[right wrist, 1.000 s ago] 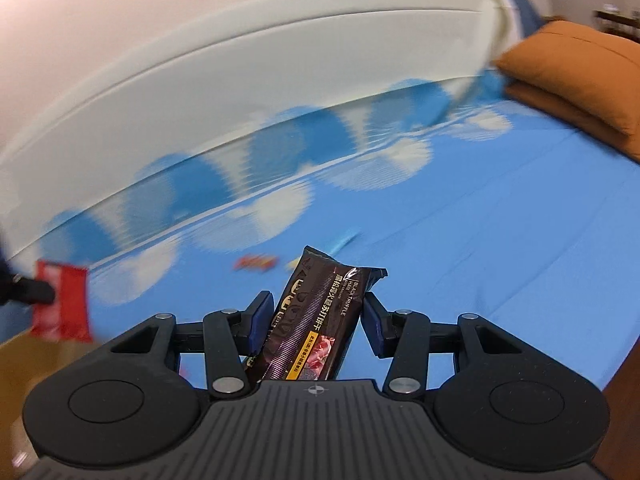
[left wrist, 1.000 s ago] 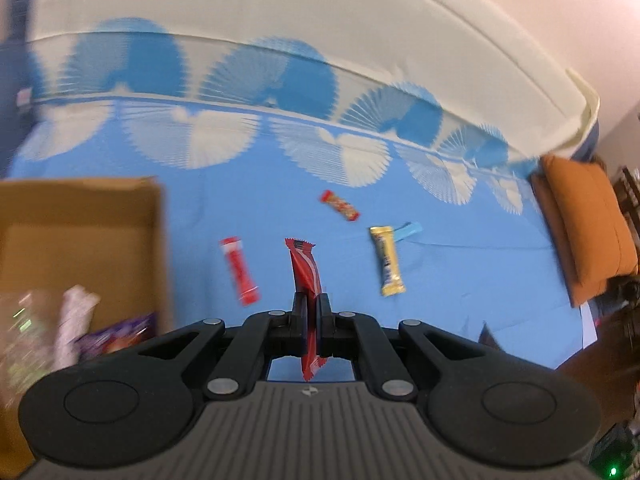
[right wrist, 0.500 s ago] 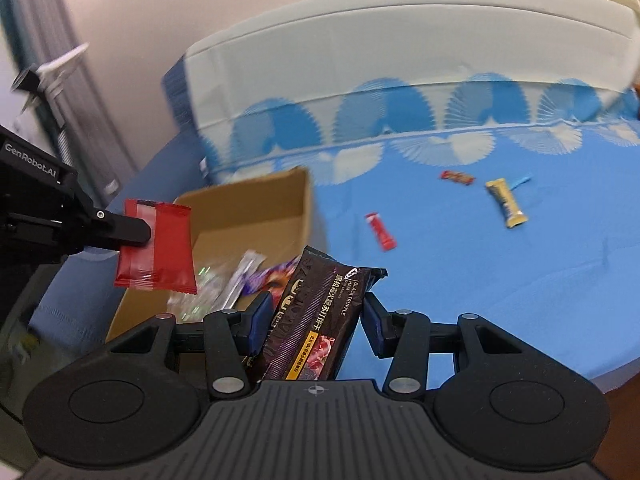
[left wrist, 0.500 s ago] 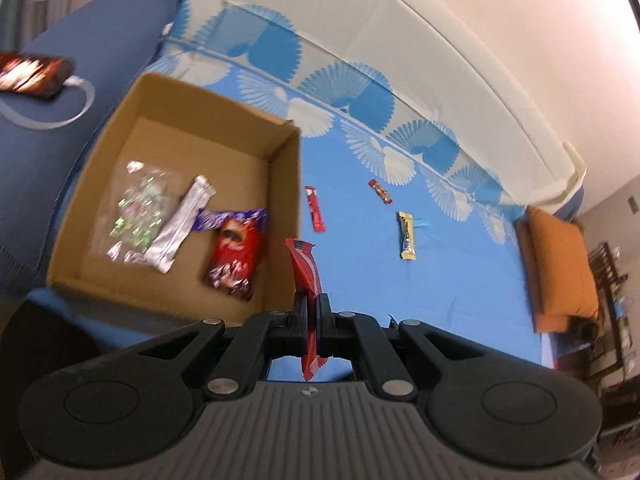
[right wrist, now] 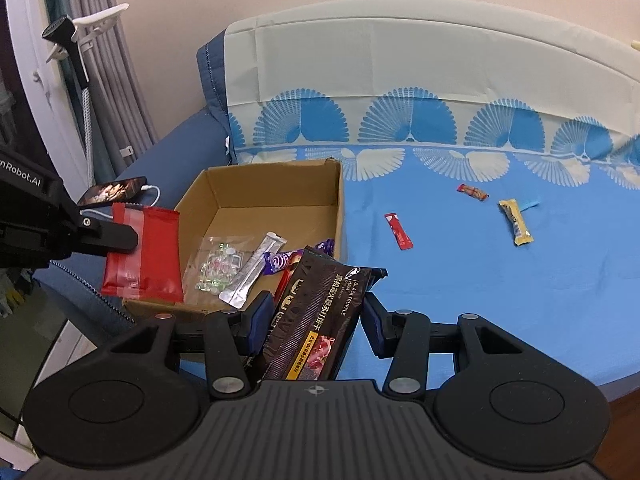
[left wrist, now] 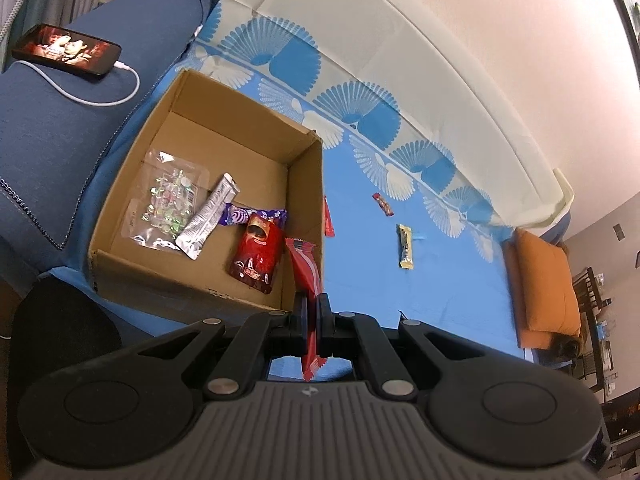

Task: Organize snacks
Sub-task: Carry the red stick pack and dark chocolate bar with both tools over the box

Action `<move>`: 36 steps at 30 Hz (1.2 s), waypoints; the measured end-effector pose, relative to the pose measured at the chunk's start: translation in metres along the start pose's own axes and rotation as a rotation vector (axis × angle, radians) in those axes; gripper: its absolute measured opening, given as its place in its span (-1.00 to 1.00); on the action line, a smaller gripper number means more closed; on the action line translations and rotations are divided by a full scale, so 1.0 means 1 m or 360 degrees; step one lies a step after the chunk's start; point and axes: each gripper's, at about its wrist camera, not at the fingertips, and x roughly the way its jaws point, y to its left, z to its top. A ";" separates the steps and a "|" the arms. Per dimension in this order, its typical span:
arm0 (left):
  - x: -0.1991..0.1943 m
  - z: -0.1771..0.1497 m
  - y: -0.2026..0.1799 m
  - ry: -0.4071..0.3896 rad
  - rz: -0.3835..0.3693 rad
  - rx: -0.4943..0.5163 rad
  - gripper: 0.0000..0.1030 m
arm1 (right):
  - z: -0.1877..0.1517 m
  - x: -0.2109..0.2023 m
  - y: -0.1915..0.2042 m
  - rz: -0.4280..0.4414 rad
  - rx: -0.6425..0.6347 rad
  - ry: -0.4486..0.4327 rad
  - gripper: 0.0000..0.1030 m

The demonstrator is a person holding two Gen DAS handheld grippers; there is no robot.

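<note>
- Snacks getting sorted on the blue bedsheet (right wrist: 480,300), cardboard box (left wrist: 304,184) sitting at its left end.
- Left gripper (left wrist: 311,307) is pinching a red packet (left wrist: 306,270) with its jaws nearly closed, hanging by the box's near corner.
- Right gripper (right wrist: 312,314) is clamping a black cracker pack (right wrist: 316,312), jaws partway open around it, just in front of the box.
- Clear candy bag (left wrist: 168,200), silver stick (left wrist: 208,216) and dark red pouch (left wrist: 258,258) are lying inside.
- Yellow bar (right wrist: 516,228) and two small red ones are lying loose on the sheet.
</note>
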 end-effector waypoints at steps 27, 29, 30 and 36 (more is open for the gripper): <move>0.039 0.061 0.039 -0.0059 0.0157 -0.0045 -0.94 | 0.042 0.080 0.035 0.0089 -0.0169 0.0120 -0.01; 0.047 0.069 0.041 -0.0061 0.0175 -0.0033 -0.94 | 0.048 0.094 0.038 0.0097 -0.0174 0.0139 -0.01; 0.052 0.074 0.042 -0.0062 0.0186 -0.0028 -0.94 | 0.050 0.100 0.039 0.0100 -0.0176 0.0147 -0.01; 0.086 0.095 0.051 -0.0053 0.0283 0.0016 -0.94 | 0.059 0.145 0.045 0.0103 -0.0176 0.0216 -0.01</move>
